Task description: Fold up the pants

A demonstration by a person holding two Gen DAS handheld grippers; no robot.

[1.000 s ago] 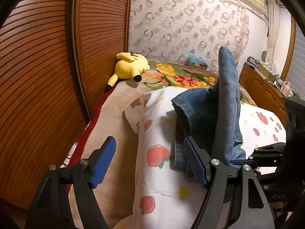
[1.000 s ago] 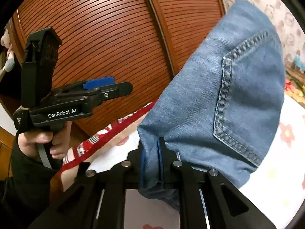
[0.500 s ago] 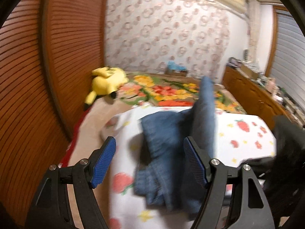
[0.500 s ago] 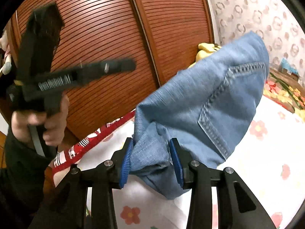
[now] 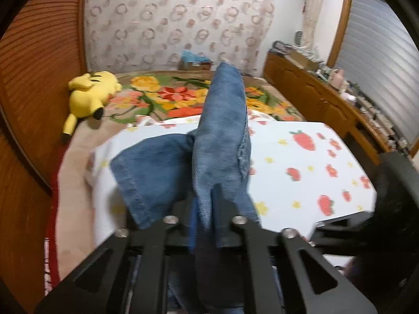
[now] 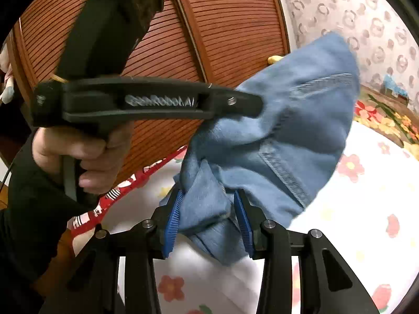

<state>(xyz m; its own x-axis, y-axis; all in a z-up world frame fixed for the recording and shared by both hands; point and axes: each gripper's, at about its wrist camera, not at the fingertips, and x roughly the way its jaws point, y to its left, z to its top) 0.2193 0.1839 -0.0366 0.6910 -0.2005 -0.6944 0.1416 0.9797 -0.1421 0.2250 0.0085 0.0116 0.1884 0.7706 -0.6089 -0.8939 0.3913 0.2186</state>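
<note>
The blue denim pants point(image 5: 222, 141) hang bunched above the bed's white strawberry-print sheet point(image 5: 301, 157). My left gripper point(image 5: 203, 219) is shut on a fold of the denim. In the right wrist view the left gripper point(image 6: 251, 107) reaches in from the left and bites the pants point(image 6: 282, 136) near the top. My right gripper point(image 6: 209, 217) has its blue pads point(image 6: 172, 217) partly apart, with a thick bunch of denim between them; the cloth still fills the gap.
A yellow plush toy point(image 5: 89, 94) lies at the bed's far left on a floral blanket point(image 5: 178, 96). Slatted wooden doors point(image 6: 230, 26) stand along the left. A wooden dresser point(image 5: 327, 102) with clutter runs along the right.
My left gripper moved onto the pants and shut on them. My right gripper's jaws went from clamped tight to partly apart around the denim.
</note>
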